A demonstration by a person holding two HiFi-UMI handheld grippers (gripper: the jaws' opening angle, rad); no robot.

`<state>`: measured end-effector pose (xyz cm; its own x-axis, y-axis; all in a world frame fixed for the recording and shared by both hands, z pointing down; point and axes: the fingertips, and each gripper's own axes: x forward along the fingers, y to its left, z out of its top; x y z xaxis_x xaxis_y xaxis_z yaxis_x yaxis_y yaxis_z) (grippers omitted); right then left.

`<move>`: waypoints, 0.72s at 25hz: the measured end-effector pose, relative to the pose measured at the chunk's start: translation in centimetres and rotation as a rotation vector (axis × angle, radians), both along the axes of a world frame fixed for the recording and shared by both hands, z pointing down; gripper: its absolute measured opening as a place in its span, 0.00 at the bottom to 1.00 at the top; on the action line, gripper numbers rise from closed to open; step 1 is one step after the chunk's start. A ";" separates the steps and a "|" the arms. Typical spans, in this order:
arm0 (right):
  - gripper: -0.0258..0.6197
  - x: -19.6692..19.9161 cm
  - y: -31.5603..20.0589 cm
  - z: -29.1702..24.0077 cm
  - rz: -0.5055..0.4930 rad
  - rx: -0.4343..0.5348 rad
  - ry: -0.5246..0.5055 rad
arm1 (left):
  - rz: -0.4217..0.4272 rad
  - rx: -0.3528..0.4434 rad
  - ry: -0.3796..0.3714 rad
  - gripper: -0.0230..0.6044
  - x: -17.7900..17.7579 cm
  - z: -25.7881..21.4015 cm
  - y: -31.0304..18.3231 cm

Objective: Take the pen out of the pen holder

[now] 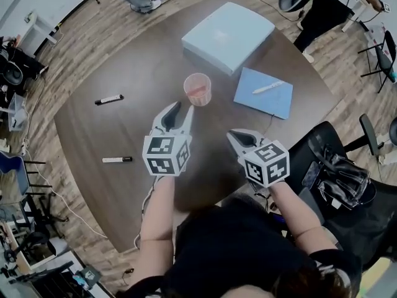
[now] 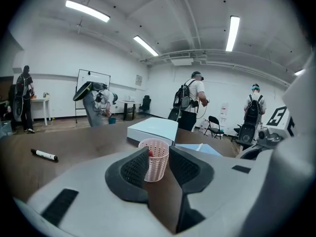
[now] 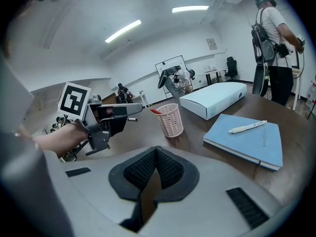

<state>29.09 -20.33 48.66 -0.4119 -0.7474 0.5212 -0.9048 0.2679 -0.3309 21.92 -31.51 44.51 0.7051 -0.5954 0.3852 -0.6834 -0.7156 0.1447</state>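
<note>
A pink mesh pen holder (image 1: 198, 89) stands upright near the middle of the dark round table (image 1: 136, 67), with a red pen (image 3: 155, 111) leaning inside it. My left gripper (image 1: 178, 112) is open, its tips a short way short of the holder. In the left gripper view the holder (image 2: 154, 160) shows through the gap between the pads, untouched. My right gripper (image 1: 239, 138) hovers nearer the table's front edge, to the right. Its pads (image 3: 168, 168) meet with nothing between them.
A white flat box (image 1: 227, 36) lies at the table's far side. A blue notebook (image 1: 263, 92) with a white pen (image 1: 268, 87) on it lies right of the holder. Two markers (image 1: 109, 99) (image 1: 116, 159) lie at the left. A black chair (image 1: 335, 166) stands at the right.
</note>
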 end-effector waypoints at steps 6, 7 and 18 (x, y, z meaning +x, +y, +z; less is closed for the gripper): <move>0.07 1.5 -1.0 1.0 -0.024 -0.017 -0.010 | -0.053 -0.018 -0.010 0.26 1.1 1.4 -2.4; 0.07 1.7 -1.2 1.1 -0.026 -0.020 -0.011 | -0.058 -0.022 -0.013 0.26 1.2 1.7 -2.7; 0.07 3.0 -2.6 2.1 -0.045 -0.044 -0.015 | -0.062 -0.042 -0.026 0.22 2.9 3.4 -4.2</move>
<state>32.14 -22.93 50.73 -0.4530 -0.7044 0.5465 -0.8868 0.2934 -0.3570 24.85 -35.70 47.91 0.6570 -0.6203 0.4285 -0.7299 -0.6655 0.1557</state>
